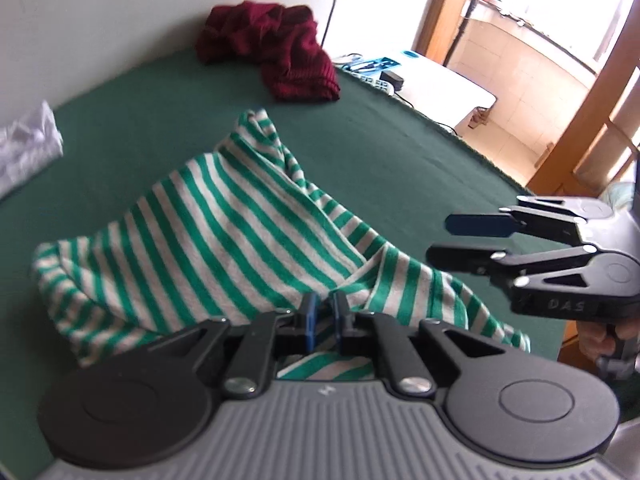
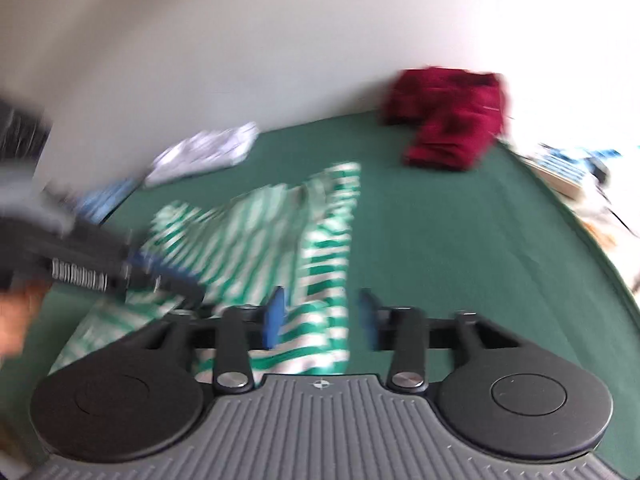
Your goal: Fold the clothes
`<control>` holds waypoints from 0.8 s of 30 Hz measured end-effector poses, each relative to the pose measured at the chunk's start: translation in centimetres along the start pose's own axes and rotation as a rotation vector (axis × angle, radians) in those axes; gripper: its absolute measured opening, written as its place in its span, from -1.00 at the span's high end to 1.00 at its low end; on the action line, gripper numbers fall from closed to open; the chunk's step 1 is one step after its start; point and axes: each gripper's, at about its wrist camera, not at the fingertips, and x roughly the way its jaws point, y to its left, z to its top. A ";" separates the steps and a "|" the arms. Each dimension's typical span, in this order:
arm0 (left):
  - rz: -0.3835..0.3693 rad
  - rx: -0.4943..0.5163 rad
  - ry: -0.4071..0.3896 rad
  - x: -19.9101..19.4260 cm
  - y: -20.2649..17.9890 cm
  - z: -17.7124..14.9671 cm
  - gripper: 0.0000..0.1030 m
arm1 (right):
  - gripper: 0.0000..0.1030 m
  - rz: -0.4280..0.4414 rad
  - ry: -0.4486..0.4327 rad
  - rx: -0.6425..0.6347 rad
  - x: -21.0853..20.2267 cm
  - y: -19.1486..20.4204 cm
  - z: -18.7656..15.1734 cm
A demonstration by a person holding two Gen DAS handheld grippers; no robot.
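Left wrist view: left gripper (image 1: 323, 314) pinches the striped shirt (image 1: 224, 232); right gripper (image 2: 324, 316), released, should regrip the far hem squarely.

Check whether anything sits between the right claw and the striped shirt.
Nothing visible does. The right claw is open directly over the striped shirt, pads apart with cloth showing between them. The left claw is shut on the shirt's near edge, off to the side, not in the way.

Daylight floods in from the doorway (image 1: 520, 40), blowing out that side. The right wrist view is motion-blurred; fisheye edges curve and darken.
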 end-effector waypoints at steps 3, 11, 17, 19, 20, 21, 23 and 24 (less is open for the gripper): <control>0.023 0.100 0.037 -1.6 -0.5 -1.3 0.83 | 0.18 0.039 0.031 -0.071 1.4 1.4 -0.2; 0.131 0.141 0.098 -1.8 0.2 -6.1 -0.03 | 0.96 -0.021 0.075 -0.074 3.6 0.6 -0.2; 0.191 0.087 0.041 -0.5 0.1 -6.3 -0.31 | 0.96 -0.064 0.023 0.022 2.9 -0.6 0.2; 0.197 0.061 0.037 0.3 0.4 -6.3 -0.16 | 0.96 -0.089 0.034 0.012 3.3 -0.3 0.1; 0.187 0.041 0.042 0.8 0.6 -6.4 -0.12 | 0.96 -0.100 0.043 0.018 3.7 -0.3 -0.1; 0.186 0.039 0.031 0.7 0.6 -6.4 0.05 | 0.96 -0.115 0.049 0.023 4.1 -0.3 -0.3; 0.181 0.029 0.010 -0.1 0.9 -6.3 0.50 | 0.96 -0.123 0.022 0.053 4.0 -0.4 -0.2; 0.176 0.020 0.003 -0.7 1.1 -6.2 0.87 | 0.96 -0.112 -0.009 0.073 3.5 -0.4 0.1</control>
